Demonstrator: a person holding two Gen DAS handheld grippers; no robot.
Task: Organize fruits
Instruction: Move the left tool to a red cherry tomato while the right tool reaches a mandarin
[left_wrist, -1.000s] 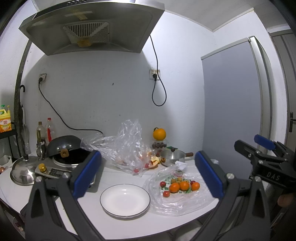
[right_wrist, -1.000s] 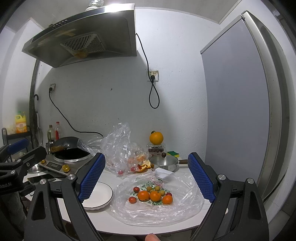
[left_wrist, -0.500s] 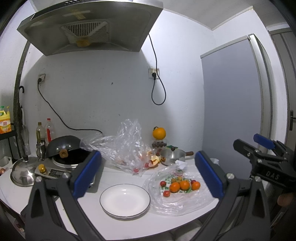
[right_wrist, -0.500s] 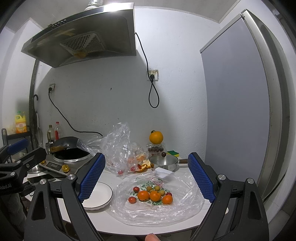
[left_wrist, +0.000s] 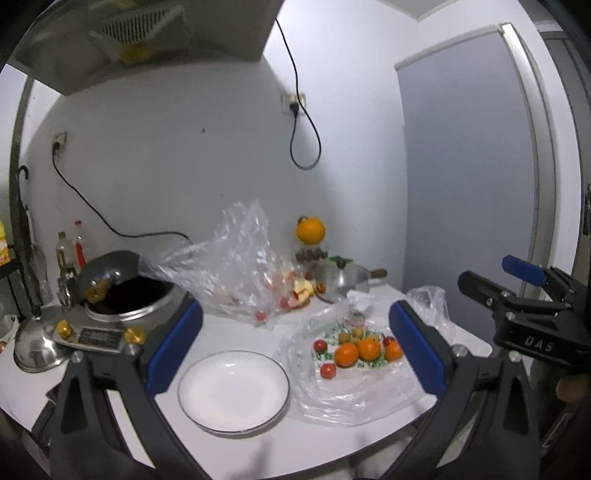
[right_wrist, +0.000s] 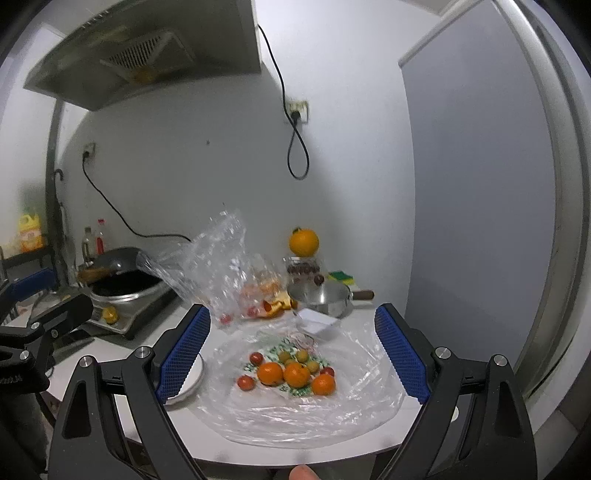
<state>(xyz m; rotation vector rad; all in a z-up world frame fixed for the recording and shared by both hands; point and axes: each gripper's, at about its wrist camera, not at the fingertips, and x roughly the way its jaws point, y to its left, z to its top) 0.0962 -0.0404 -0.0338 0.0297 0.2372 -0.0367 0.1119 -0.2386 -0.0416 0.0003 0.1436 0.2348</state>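
A flat clear plastic bag (right_wrist: 295, 406) lies on the white counter with three small oranges (right_wrist: 296, 373), red cherry tomatoes (right_wrist: 246, 382) and small green fruits (right_wrist: 303, 356) on it. The fruits also show in the left wrist view (left_wrist: 357, 350). An empty white plate (left_wrist: 232, 389) sits left of the bag. My left gripper (left_wrist: 293, 347) is open, above the plate and the bag's left part. My right gripper (right_wrist: 292, 352) is open, held in front of the fruit pile. Both are empty.
A crumpled plastic bag (left_wrist: 236, 273) with fruit scraps stands behind. A steel pot (right_wrist: 321, 299) and a big orange (right_wrist: 303, 242) on a jar are at the back. A wok on an induction cooker (left_wrist: 122, 295) and a steel lid (left_wrist: 35, 343) are at left. A grey fridge (right_wrist: 480, 184) stands right.
Both grippers have moved forward and down toward the counter; the plate and fruits look larger and nearer. Both stay open.
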